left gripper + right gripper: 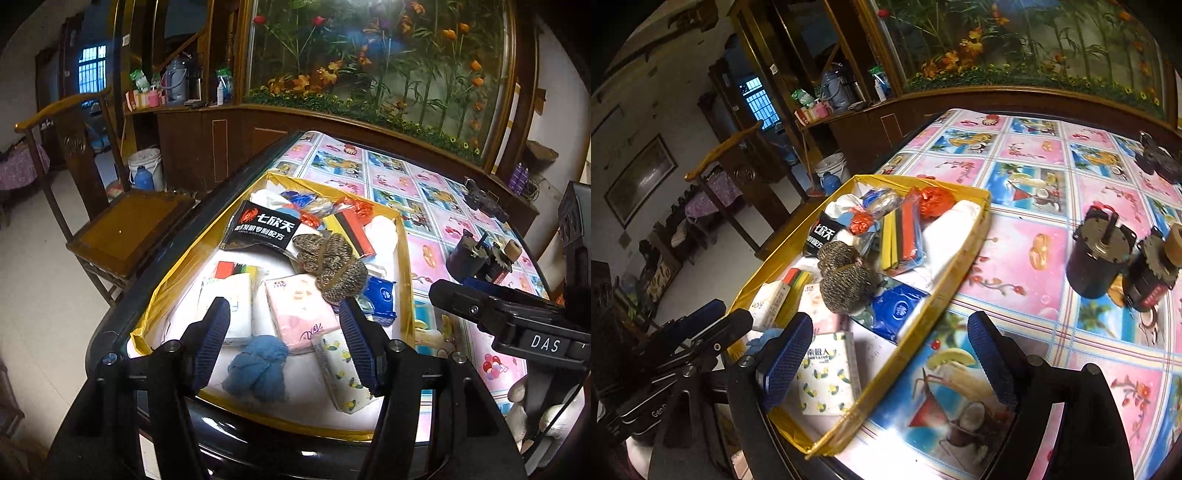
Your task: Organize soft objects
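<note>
A yellow-rimmed tray (pixel 405 258) (pixel 975 236) on the table holds several soft things: a blue knitted ball (pixel 258 369), a pink tissue pack (pixel 299 310), a lemon-print tissue pack (pixel 341 373) (pixel 827 376), brown knitted slippers (pixel 332 262) (pixel 846 284), a blue wipes pack (pixel 380 299) (pixel 897 310), a black sachet (pixel 262 229) and red bags (pixel 932 199). My left gripper (pixel 284 339) is open and empty above the near end of the tray, over the blue ball and pink pack. My right gripper (pixel 890 362) is open and empty over the tray's near right rim.
Two dark motors (pixel 1097 258) (pixel 476 258) stand on the patterned tablecloth (pixel 1034 177) right of the tray. A small black object (pixel 1156 158) lies at the far right. A wooden chair (pixel 122 221) stands left of the table, a cabinet behind it.
</note>
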A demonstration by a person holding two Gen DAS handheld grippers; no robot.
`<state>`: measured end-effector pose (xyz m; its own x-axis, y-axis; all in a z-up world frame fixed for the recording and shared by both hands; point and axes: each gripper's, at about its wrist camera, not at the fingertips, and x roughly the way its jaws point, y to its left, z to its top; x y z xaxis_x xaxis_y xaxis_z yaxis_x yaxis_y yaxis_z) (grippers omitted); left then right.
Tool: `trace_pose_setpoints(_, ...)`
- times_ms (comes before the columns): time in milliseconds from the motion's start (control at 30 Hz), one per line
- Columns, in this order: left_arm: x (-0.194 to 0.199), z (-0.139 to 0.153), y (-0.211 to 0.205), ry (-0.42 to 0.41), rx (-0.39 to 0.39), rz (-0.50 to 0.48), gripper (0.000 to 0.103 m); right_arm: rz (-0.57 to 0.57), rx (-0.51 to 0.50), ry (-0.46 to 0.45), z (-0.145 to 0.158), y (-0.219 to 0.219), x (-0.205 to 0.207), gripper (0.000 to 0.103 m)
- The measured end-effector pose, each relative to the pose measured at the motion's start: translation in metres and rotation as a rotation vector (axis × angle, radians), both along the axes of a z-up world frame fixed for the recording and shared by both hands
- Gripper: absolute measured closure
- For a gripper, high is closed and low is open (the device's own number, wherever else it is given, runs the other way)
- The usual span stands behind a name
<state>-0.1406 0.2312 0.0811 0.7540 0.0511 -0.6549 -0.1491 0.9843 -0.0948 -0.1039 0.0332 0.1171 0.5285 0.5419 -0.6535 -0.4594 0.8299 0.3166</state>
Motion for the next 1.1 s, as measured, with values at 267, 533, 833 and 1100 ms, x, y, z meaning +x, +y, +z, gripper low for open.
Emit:
trace_pose_setpoints(267,-0.043,0.040,-0.026,-0.305,0.158,0.143,0.000,-0.030,-0.002,-0.040,0.001,-0.035,-0.020,0.016)
trace_pose_setpoints(533,-0.024,0.037,-0.040,-0.278,0.053,0.016,0.000,-0.056,0.000,-0.058,-0.005,-0.067,-0.036,0.015)
trace_pose_setpoints(833,-0.016,0.033,-0.080,-0.194,0.073,-0.003,0.000,-0.075,-0.037,-0.079,-0.013,-0.099,-0.045,0.012)
trace_pose_setpoints(1100,-0.004,0.023,-0.106,-0.096,0.078,-0.029,0.000,-0.048,-0.127,-0.134,-0.019,-0.101,-0.058,0.012)
